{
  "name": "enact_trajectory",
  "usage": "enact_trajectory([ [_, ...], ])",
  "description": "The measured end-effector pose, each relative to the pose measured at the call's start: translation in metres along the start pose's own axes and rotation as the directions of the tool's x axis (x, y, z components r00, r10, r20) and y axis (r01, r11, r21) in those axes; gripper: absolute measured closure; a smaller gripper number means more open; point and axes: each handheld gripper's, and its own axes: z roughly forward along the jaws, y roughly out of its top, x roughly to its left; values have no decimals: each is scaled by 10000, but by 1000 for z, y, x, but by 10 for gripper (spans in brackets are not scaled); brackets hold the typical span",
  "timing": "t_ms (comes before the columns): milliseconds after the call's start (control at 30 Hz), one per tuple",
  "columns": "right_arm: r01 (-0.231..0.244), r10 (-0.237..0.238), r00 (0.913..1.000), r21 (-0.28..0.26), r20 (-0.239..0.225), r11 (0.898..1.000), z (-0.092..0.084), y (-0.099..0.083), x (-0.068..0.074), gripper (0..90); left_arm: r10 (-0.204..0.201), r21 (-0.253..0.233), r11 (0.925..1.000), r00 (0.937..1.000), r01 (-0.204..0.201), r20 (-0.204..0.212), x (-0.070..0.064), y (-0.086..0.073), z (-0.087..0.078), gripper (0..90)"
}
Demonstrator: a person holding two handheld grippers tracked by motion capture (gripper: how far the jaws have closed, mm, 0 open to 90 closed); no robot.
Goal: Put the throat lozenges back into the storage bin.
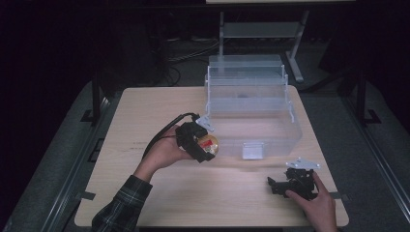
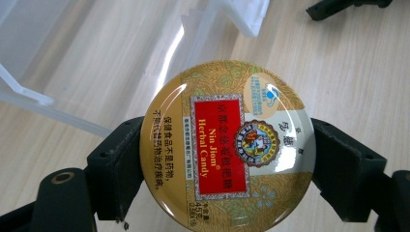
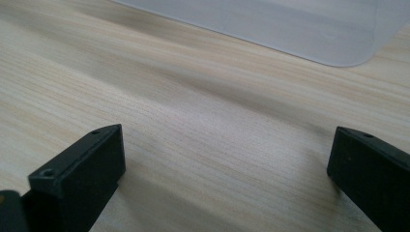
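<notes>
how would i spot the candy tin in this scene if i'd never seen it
Start at the clear plastic box on the wooden table; just off its near left corner is the left gripper. Between its jaws sits the candy tin: round, gold, with a red label, the one colourful thing here.

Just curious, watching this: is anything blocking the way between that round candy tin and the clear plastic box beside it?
Nothing visible does. The left gripper holds the candy tin just outside the clear box, whose lid stands open; only its near wall lies between.

Left gripper (image 1: 205,145) raised, jaws clamped; right gripper (image 1: 276,185) low, jaws wide apart
</notes>
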Motion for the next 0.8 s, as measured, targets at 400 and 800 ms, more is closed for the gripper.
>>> enact_trajectory([
  [400, -13, 13, 10000, -8, 4, 10000, 0, 0, 0, 0, -55, -78, 10000, 9998, 54, -181, 13, 16, 0, 196],
  [800, -20, 20, 10000, -8, 2, 10000, 0, 0, 0, 0, -279, -95, 9996, 9991, 276, -307, 27, 26, 8, 196],
])
